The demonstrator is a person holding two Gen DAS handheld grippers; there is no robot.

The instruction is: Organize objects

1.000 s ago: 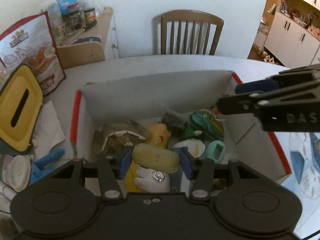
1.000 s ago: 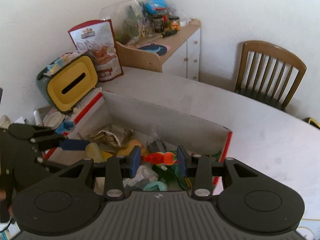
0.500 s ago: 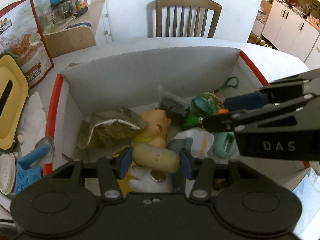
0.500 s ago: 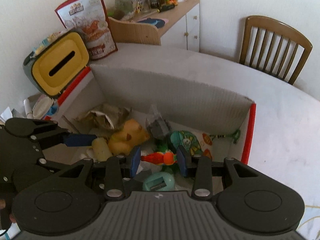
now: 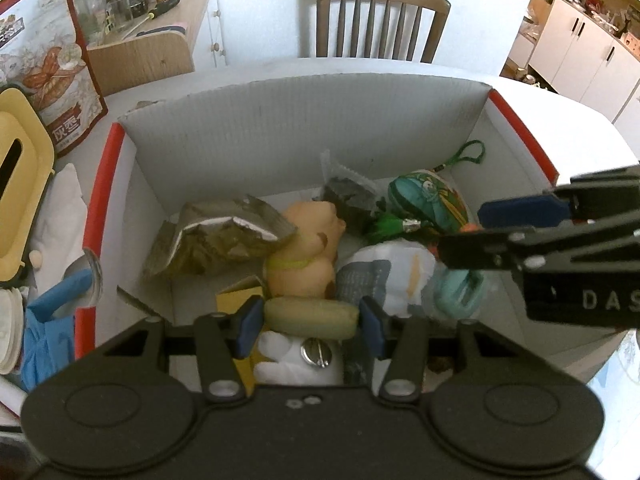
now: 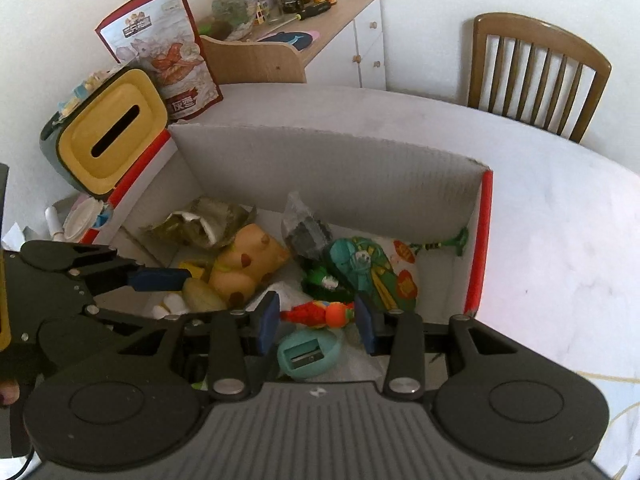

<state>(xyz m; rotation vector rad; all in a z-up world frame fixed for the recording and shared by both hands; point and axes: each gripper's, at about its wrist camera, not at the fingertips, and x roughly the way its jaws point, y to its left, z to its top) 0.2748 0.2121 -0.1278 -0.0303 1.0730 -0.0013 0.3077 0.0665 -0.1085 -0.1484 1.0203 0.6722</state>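
Over the open cardboard box (image 5: 304, 140) on the surface, the left tool (image 5: 310, 322) is clamped on a pale yellow-green capsule toy (image 5: 311, 317). The right tool (image 6: 316, 320) beside it grips a red-and-orange toy (image 6: 320, 314), both just above the box's clutter.

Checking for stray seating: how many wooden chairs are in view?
1: the wooden chair stands against the wall beyond the table's far edge. Others may be out of view.

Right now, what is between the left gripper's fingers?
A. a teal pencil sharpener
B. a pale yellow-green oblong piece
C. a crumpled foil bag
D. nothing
B: the left gripper is clamped on the pale yellow-green oblong piece, above the open box.
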